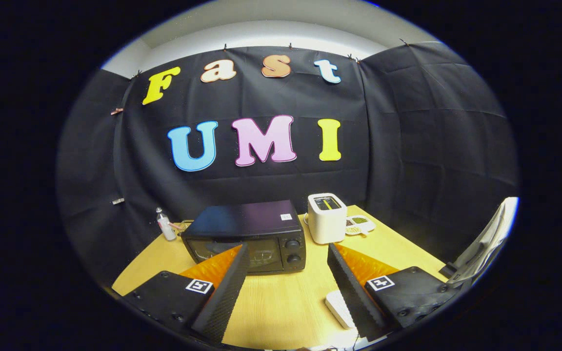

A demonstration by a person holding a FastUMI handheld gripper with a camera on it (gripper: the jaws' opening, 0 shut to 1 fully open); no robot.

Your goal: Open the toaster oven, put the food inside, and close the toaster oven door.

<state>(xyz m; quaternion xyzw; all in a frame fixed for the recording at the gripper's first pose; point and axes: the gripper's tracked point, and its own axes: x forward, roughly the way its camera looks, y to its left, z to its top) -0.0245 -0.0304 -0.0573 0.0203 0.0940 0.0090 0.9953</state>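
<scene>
While a small bottle [165,225] stood at the table's [281,302] far left, the toaster oven [247,239] sat just ahead of the fingers [288,253] with its door up and shut. Whether food lay behind the dark glass could not be told, so the scene fitted either a closed oven awaiting loading or one already loaded and closed. The fingers stood wide apart, gripping nothing. Right of the oven stood a white toaster [327,217], then a small dish [359,224].
</scene>
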